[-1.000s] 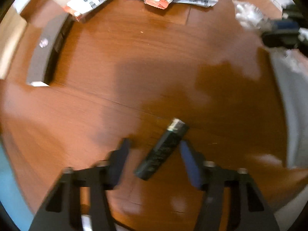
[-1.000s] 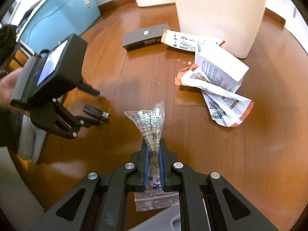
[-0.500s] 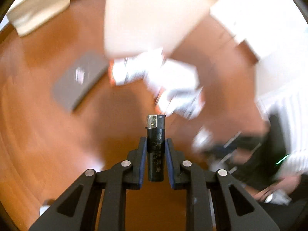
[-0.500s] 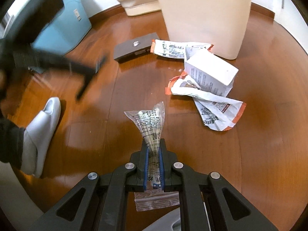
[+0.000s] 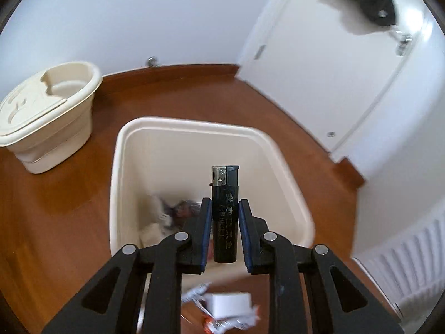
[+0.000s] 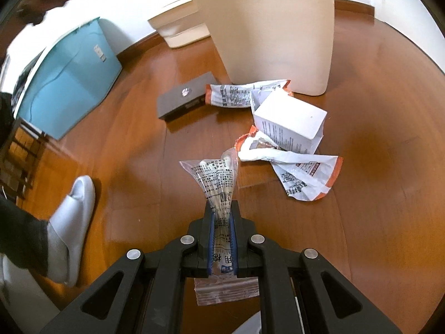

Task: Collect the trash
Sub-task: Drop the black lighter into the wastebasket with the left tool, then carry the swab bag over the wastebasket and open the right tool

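Left wrist view, left to right. A cream lidded container (image 5: 47,117) stands on the wooden floor (image 5: 55,194) by the wall, apart from the work and seemingly not in use. Beside it, the open cream trash bin (image 5: 289,172) fills the middle of the view; crumpled refuse (image 5: 169,211) lies at its bottom, blurred, so its kind cannot be told. The left gripper (image 5: 224,228) is clamped narrowly on a black lighter (image 5: 224,208), held upright with its metal cap uppermost and framed against the bin's mouth. This placement suggests the lighter is poised for release into the bin. A white door (image 5: 333,69) closes the view at right.

Right wrist view, left to right. A foot in a grey slipper (image 6: 69,228) and a blue storage box (image 6: 69,83) mark the left edge. On the floor lie a dark flat case (image 6: 186,98), a printed wrapper (image 6: 239,93), a white carton (image 6: 289,119) and a torn orange-edged wrapper (image 6: 300,169), all near the bin's outer wall (image 6: 278,27) and not yet collected. The right gripper (image 6: 222,239) is closed tight on a clear plastic bag (image 6: 214,178), pinched at its gathered middle so the loose film cannot slip, and held clear of the floor, probably awaiting its turn at the bin.
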`<state>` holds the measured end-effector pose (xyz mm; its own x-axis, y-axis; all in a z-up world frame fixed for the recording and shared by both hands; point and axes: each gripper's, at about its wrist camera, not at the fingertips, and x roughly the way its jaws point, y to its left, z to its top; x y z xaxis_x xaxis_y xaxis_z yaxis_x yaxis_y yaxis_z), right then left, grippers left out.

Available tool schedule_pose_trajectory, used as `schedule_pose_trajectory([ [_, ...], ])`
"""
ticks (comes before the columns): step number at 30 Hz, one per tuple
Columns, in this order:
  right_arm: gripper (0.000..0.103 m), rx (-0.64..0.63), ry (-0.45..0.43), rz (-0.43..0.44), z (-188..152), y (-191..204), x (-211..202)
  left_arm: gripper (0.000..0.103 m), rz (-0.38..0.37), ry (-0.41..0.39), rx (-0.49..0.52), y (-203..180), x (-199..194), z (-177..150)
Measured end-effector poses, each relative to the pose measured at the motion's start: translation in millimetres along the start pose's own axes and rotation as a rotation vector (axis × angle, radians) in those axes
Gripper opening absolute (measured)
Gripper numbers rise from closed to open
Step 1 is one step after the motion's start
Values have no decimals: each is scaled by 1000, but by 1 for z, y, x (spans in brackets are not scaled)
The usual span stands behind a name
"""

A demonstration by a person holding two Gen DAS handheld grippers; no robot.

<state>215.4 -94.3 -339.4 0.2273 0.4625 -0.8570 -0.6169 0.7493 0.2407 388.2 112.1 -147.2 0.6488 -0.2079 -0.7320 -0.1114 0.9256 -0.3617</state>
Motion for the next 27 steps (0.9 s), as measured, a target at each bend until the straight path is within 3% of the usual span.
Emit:
schedule_pose_trajectory([
  [5,9,10,-23,1,5,-1,-9,19,68,14,7,7,20,-10],
  [10,9,34,-53,-12,11,-6,-20,19,80,4,13,14,-7,-24],
  [13,9,67,-114,-8,28,-12,-40,19,99,2,9,16,-33,-48],
  [14,9,78,-149,-6,40,-14,-53,21,95,-38,23,13,-46,-55],
  [16,9,85,-235,3,65,-18,-80,39,156,-40,45,14,-62,-75],
  [17,9,81,-281,5,79,-19,-95,54,157,-37,19,17,-69,-84],
  [18,9,74,-325,7,92,-20,-109,79,135,-52,-25,23,-79,-94],
  [20,9,60,-418,2,122,-22,-137,99,138,-79,-84,30,-96,-110],
  [22,9,56,-491,8,151,-26,-159,101,165,-79,-114,35,-100,-125],
  [24,9,32,-534,-4,184,-29,-169,101,181,-21,-128,40,-88,-138],
  [27,9,3,-502,1,234,-33,-158,103,220,100,-101,41,-65,-172],
])
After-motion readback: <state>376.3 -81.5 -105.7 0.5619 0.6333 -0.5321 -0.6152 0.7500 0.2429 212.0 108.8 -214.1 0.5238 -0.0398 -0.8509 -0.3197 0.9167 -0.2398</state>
